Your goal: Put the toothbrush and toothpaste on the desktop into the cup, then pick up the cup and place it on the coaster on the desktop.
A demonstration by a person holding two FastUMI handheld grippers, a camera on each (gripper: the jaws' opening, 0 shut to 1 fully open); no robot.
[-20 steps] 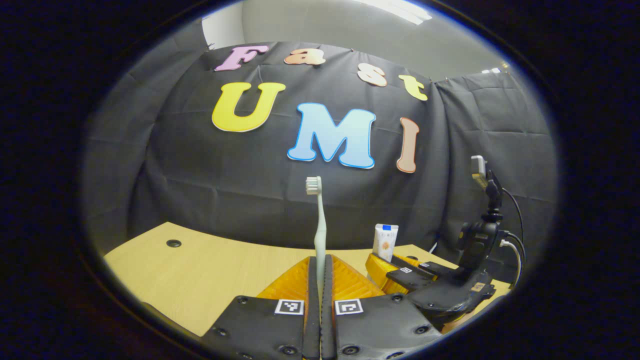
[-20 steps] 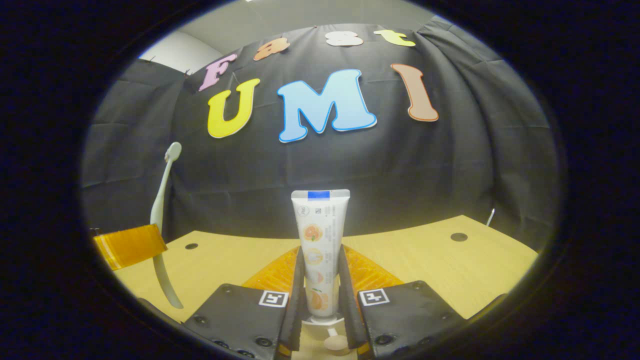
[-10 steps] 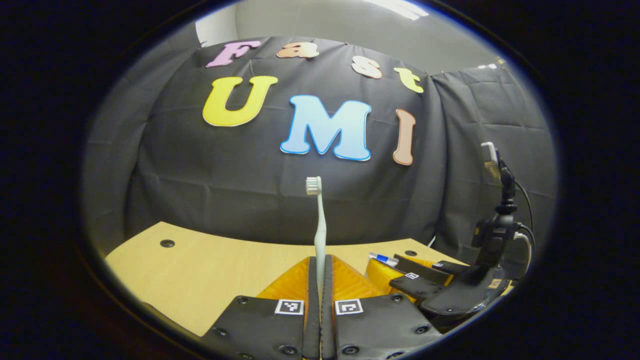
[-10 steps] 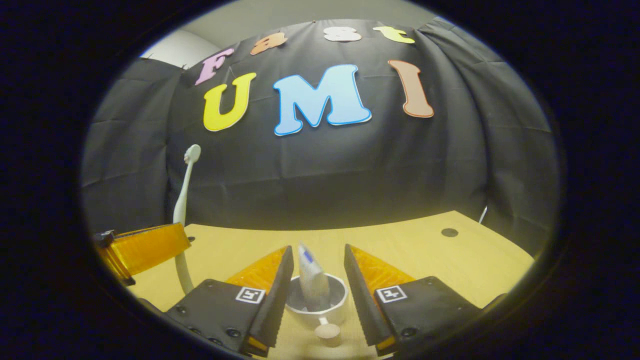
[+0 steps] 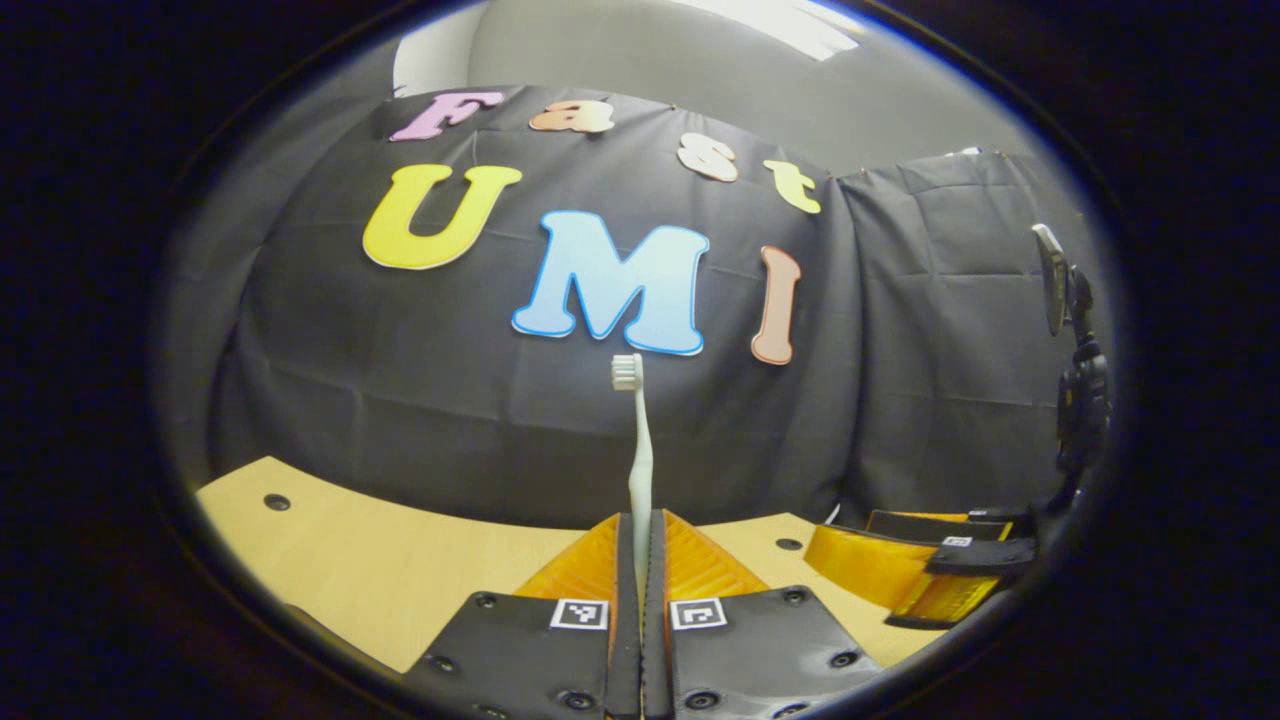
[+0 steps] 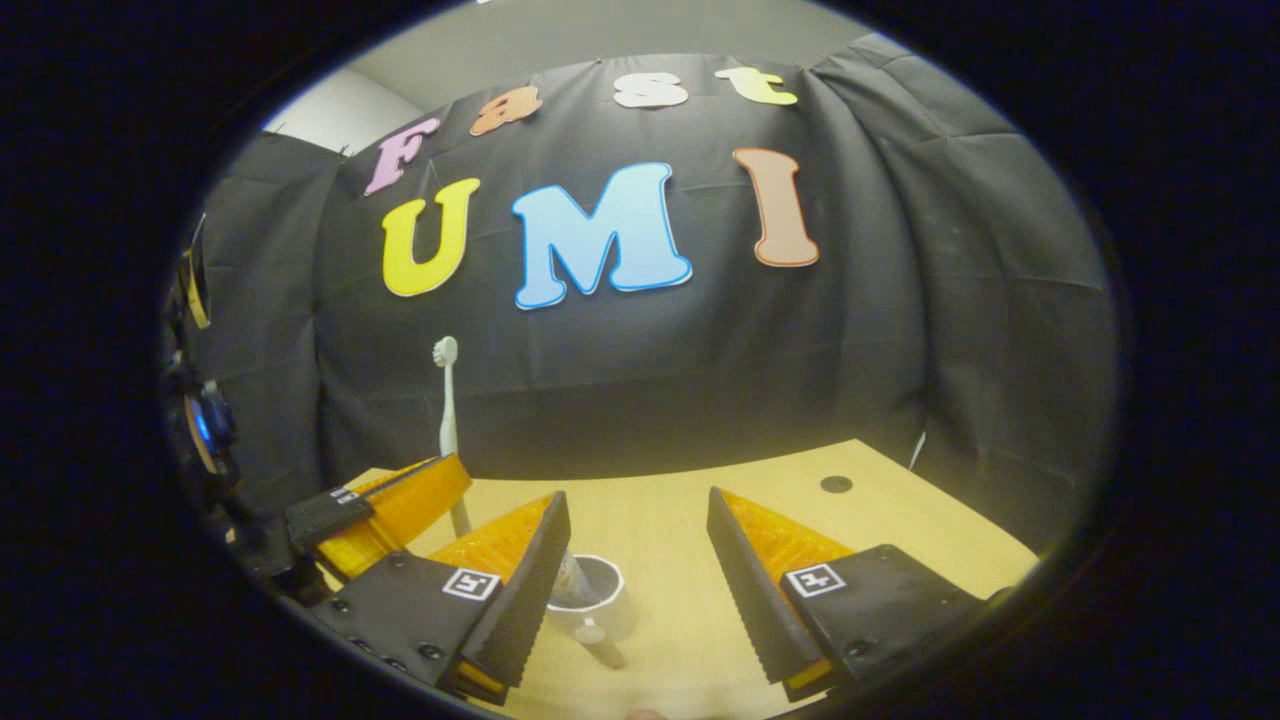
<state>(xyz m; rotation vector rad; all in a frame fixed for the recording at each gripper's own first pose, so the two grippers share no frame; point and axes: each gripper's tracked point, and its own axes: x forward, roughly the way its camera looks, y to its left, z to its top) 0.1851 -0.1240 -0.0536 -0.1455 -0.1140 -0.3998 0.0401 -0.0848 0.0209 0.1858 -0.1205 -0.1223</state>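
item: toothbrush [image 5: 638,455], clamped upright between the closed fingers of the left gripper [image 5: 640,560], head up, long axis vertical. cup [image 6: 590,592] seen on the desktop [image 6: 690,520] low between the spread, empty fingers of the right gripper [image 6: 635,585], toothpaste [image 6: 573,583] leaning inside it. judged: cup lies to the right of the left gripper and below the brush; that hand is the carrier. square markers noted on the gripper bodies; no legible brand or writing on the items.

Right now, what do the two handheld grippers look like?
The left gripper and right gripper each have wedge-shaped, ribbed jaws on black plates studded with screws; each plate bears a square black-and-white marker. In the left gripper view, the right gripper carries a black mast.
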